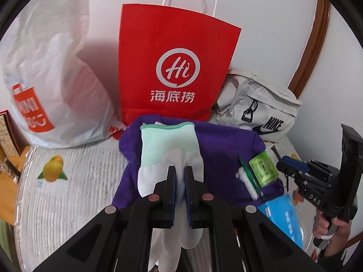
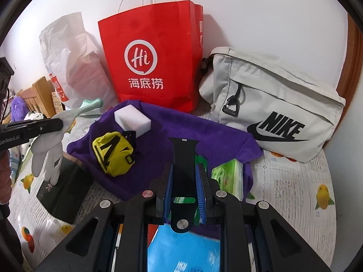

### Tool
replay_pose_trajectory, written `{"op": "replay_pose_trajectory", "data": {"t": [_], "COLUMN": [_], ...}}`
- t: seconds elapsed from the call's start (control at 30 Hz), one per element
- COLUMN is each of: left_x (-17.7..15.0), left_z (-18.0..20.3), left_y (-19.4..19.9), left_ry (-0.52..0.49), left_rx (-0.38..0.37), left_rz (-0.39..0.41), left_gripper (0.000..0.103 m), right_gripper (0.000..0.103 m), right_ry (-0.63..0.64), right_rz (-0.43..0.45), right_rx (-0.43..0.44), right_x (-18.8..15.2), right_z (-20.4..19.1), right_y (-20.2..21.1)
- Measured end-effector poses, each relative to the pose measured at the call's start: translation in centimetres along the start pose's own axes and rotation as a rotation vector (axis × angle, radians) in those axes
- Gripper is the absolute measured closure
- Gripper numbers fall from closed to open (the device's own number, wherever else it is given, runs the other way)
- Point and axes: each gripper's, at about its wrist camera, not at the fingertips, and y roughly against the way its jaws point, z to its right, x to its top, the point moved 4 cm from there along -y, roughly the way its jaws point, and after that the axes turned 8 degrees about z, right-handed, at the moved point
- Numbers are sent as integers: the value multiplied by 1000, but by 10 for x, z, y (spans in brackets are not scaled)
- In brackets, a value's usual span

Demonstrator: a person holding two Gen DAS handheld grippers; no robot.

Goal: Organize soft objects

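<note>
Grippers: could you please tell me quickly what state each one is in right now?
Left gripper: shut on the white glove.
Right gripper: shut on the black watch strap.

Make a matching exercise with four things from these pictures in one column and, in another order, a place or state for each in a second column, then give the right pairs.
Things:
1. white glove
2. black watch strap
3. white sponge block
4. red paper bag

Places or states:
A. stands upright against the wall
B. held in the left gripper
C. lies on the purple cloth, beside the yellow pouch
D. held in the right gripper

Pairs: 1-B, 2-D, 3-C, 4-A
</note>
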Motion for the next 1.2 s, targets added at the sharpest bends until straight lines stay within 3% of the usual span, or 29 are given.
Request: {"op": "replay_pose_trajectory", "data": {"t": [0.37,0.7,1.0,1.2], "left_x": [37,4,-7,-7], "left_z": [17,34,39,41], "left_y": [-52,-110,-120,-117], "left_ry": [26,14,-8,-34], "left_rx": [-99,-128,-129,-114], "left_rz": [0,-155,-192,-206], "left_gripper": [95,95,95,82], "right_gripper": [83,83,83,83], "right_ry": [-10,-17,-21,-25], "right_rz": [-41,-107,-164,-199], "right_rx": [-26,-22,-22,-25], "right_x": [3,-6,-13,-20], "right_z": [16,22,25,25], "right_y": [-34,-63,-81,-83]}}
